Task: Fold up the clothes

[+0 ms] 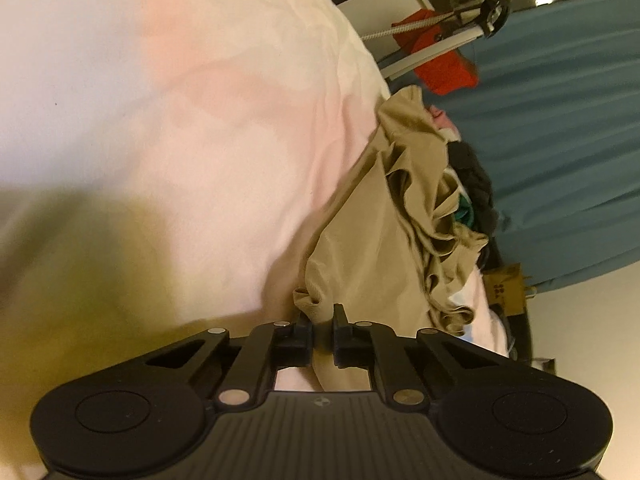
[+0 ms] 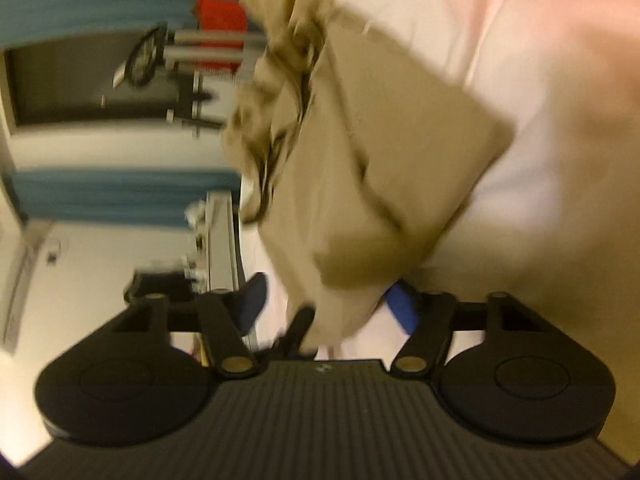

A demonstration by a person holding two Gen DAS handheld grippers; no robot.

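Note:
A tan garment (image 1: 384, 248) lies crumpled on the pale bedsheet (image 1: 180, 128), its bunched folds toward the far side. My left gripper (image 1: 322, 318) is shut on the garment's near ribbed edge, with the cloth pinched between the two black fingertips. In the blurred right wrist view the same tan garment (image 2: 380, 160) hangs as a partly folded slab. Its lower corner dips between the spread fingers of my right gripper (image 2: 350, 316). The black finger (image 2: 300, 324) sits by the cloth and the blue pad (image 2: 400, 308) stands off to the other side.
Dark and teal clothes (image 1: 472, 188) are piled behind the tan garment. A teal curtain (image 1: 560, 140), a red item (image 1: 440, 60) and a metal rack (image 1: 436, 40) stand beyond the bed. A blue chair (image 2: 252, 300) is near the bed's edge.

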